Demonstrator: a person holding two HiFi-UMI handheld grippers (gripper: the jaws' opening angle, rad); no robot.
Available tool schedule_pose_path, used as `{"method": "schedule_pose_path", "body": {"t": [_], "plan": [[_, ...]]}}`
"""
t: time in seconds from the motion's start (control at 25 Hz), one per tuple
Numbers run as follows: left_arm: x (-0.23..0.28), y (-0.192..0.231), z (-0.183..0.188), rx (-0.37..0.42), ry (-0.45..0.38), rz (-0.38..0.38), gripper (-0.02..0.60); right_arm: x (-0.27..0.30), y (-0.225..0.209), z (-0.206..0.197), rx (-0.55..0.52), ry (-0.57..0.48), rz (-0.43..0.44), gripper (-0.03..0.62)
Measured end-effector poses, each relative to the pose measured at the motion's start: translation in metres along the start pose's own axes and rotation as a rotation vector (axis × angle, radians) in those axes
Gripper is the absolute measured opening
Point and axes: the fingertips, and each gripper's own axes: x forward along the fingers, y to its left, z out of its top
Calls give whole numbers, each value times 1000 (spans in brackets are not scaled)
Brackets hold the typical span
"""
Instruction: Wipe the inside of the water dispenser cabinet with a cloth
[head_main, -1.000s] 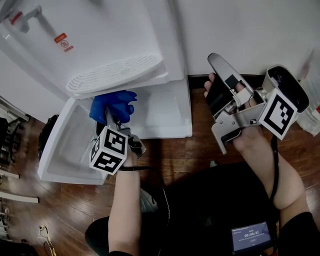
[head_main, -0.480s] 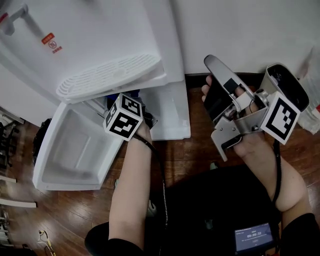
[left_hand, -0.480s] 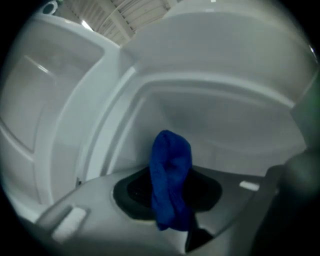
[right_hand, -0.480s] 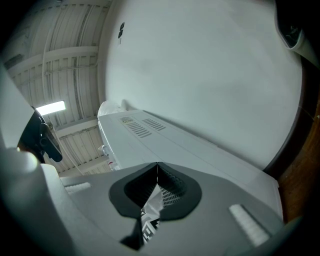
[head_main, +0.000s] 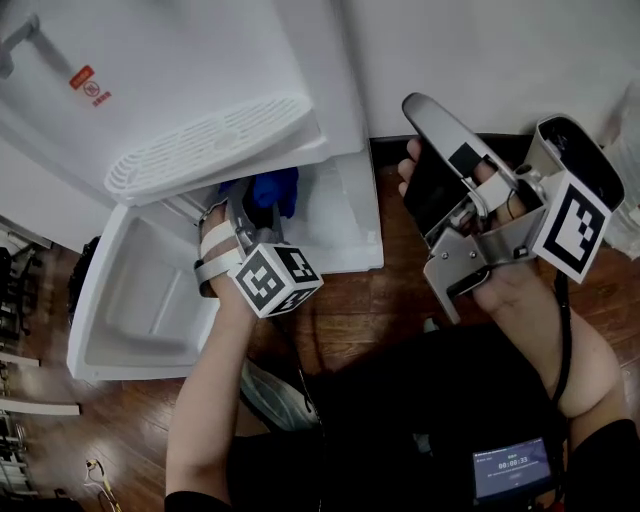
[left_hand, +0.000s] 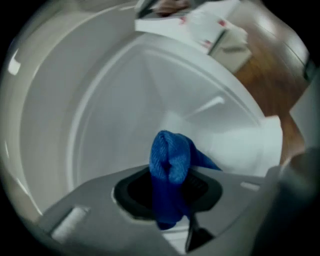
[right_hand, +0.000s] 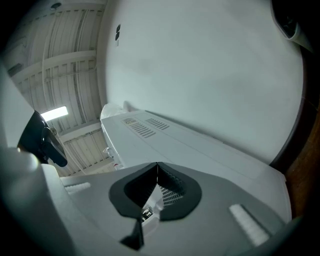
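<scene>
The white water dispenser (head_main: 180, 70) stands at the upper left, its lower cabinet (head_main: 340, 225) open below the drip grille. My left gripper (head_main: 252, 205) reaches into that cabinet, shut on a bunched blue cloth (head_main: 273, 190); its marker cube (head_main: 277, 281) faces me. In the left gripper view the cloth (left_hand: 169, 162) sticks out between the jaws of the left gripper (left_hand: 170, 182), with white cabinet walls (left_hand: 100, 115) all round. My right gripper (head_main: 418, 108) is held up at the right, away from the cabinet, shut and empty. The right gripper (right_hand: 157, 170) points at the dispenser's side (right_hand: 200, 150).
The cabinet door (head_main: 130, 310) lies swung open at the lower left. The drip grille (head_main: 200, 140) overhangs the opening. A dark wooden floor (head_main: 390, 300) runs below, and a white wall (head_main: 480, 50) behind. A small screen (head_main: 512, 470) sits at the bottom right.
The left gripper has rolled over, its marker cube swinging from above the wrist to the near side, and has pushed the cloth deeper under the grille. The right gripper has stayed put.
</scene>
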Motion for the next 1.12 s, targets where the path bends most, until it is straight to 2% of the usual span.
{"method": "schedule_pose_path", "body": {"t": [0.08,0.12,0.16,0.2,0.32,0.48,0.64,0.76,0.92,1.12], "plan": [[-13,4,-7,320,62,34,118,1,1,0,0,2,7,6],[-15,7,-7,448,86,63,118,1,1,0,-2,2,8,6],[-12,10,-4,542,96,88,118,1,1,0,-6,2,7,6],[-4,9,-2,606,98,105,118,0,0,-1,-13,2,3,6],[32,3,-10,733,134,105,118,-2,-4,-3,-47,10,-20,6],[71,3,-35,916,301,53,118,-3,-10,-3,-62,8,-50,6],[82,5,-50,1018,421,7,117,-5,-12,1,-72,-1,-48,6],[68,-1,-57,1046,447,-51,114,-5,-13,2,-77,1,-45,6],[16,-9,-66,928,417,-148,115,-1,-7,-2,-93,18,-27,6],[-29,-41,-71,797,325,-239,117,-1,-7,-4,-102,22,-39,6]]}}
